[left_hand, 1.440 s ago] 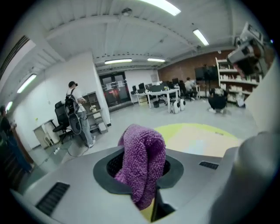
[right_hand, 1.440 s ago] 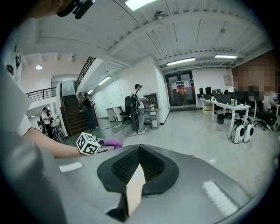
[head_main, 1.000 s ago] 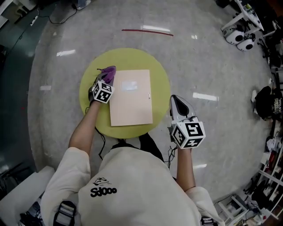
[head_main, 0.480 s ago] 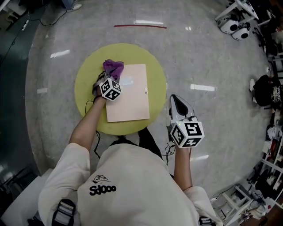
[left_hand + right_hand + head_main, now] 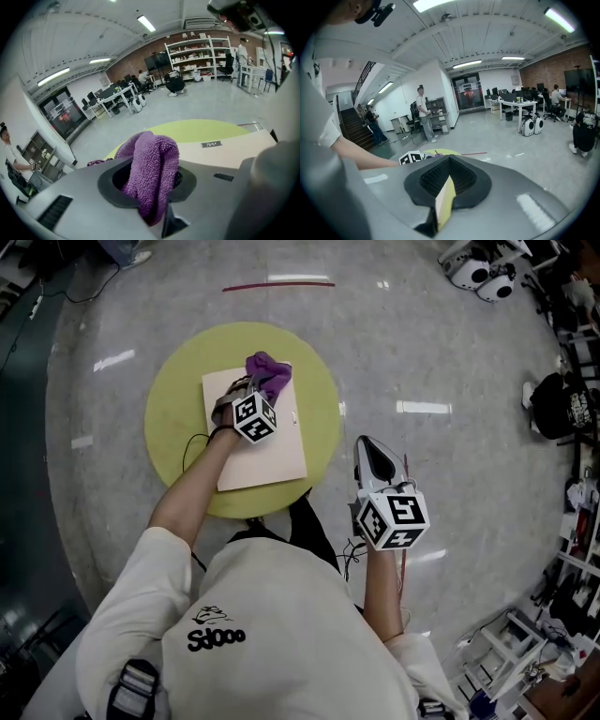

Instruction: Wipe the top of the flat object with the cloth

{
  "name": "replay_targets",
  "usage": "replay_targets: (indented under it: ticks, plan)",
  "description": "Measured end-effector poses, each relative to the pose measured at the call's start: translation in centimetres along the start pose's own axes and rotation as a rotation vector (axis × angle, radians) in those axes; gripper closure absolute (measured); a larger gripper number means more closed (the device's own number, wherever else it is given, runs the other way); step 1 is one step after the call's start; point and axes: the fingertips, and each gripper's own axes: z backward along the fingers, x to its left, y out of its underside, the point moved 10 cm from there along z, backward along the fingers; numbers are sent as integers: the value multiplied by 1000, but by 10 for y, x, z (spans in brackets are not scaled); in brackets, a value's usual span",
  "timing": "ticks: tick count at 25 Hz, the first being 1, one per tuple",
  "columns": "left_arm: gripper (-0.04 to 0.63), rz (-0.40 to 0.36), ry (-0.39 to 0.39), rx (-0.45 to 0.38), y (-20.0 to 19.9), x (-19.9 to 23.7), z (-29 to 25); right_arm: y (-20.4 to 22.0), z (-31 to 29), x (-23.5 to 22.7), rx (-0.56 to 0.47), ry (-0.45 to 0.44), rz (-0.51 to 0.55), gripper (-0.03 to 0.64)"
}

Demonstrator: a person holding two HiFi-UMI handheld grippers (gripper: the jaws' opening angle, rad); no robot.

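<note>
A beige flat folder (image 5: 267, 444) lies on the round yellow-green table (image 5: 178, 409). My left gripper (image 5: 255, 390) is shut on a purple cloth (image 5: 268, 372), which rests on the folder's far right part. In the left gripper view the cloth (image 5: 152, 171) bulges up between the jaws, with the folder (image 5: 225, 147) beyond it. My right gripper (image 5: 373, 457) hangs off the table to the right, over the floor, jaws closed with nothing between them. In the right gripper view the left gripper's marker cube (image 5: 411, 158) shows low at the left.
The table stands on a grey polished floor (image 5: 450, 362). A red line (image 5: 278, 285) marks the floor beyond it. Equipment (image 5: 473, 273) sits at the far right, and shelves and clutter (image 5: 572, 606) line the right edge. A black cable (image 5: 192, 451) runs along my left arm.
My left gripper has carried the purple cloth rightward, from the folder's left edge across its far end to its far right part. The right gripper has stayed beside the table.
</note>
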Motion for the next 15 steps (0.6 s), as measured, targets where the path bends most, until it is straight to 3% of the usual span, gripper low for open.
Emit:
replay_targets:
  ticks: [8,15]
  plan:
    - [520,-81,82,-26,-25,-32,0,15,25,-17,6,52,-46,607]
    - [520,-226,193,-89,-20,-71,24,17,30,4,-46,16,2,607]
